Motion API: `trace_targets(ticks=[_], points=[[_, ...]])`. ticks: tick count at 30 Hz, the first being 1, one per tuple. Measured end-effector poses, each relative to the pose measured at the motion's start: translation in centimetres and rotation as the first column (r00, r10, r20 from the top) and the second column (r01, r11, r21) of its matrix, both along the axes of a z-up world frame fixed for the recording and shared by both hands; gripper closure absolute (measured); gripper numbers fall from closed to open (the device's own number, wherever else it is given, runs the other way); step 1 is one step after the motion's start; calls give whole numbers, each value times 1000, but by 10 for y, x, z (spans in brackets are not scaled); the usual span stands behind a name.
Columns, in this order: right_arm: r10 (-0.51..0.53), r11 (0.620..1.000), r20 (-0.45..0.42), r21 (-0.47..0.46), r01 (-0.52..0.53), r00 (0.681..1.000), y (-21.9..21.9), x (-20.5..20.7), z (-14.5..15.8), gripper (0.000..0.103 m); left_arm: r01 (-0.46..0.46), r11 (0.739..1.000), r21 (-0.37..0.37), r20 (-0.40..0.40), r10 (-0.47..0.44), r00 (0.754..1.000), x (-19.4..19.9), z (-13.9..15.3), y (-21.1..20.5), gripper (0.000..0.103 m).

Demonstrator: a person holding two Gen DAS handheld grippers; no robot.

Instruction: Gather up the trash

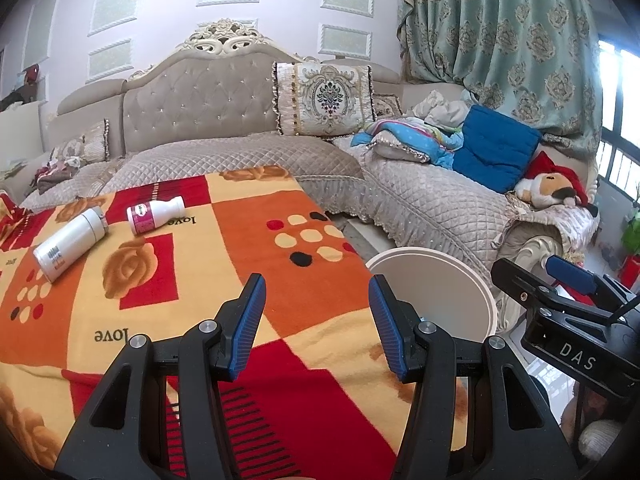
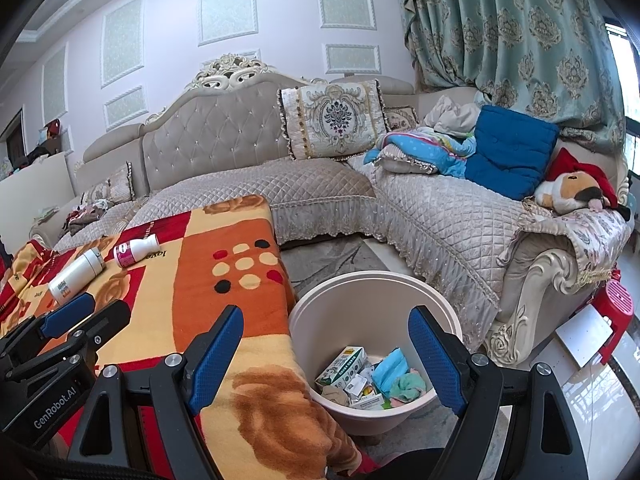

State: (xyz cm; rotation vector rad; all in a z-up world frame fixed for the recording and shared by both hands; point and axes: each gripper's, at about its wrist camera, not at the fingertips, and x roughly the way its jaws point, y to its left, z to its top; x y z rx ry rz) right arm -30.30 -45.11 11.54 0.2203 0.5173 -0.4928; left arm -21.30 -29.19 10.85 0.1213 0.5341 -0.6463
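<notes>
Two bottles (image 1: 70, 242) (image 1: 155, 214) remain on the blanket (image 1: 256, 248); the bin (image 2: 372, 360) already holds scraps — left gripper (image 1: 316, 320) and right gripper (image 2: 326, 360) spread, empty.

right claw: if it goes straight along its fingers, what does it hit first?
Most likely the trash bin: the right claw is open and empty, and the bin's opening sits between its fingers, already holding cartons and wrappers. Depth is unclear, so it may meet the near rim before the contents. The blanket edge lies just left of that line.
</notes>
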Motion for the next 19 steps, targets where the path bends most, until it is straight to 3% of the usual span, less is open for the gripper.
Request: trace_targets(ticks=[19], points=[[5,1000,-20,8,-4,1000,-4,4,-7,20,7,1000,11,-37,-6,999,9,-12,-4,51]])
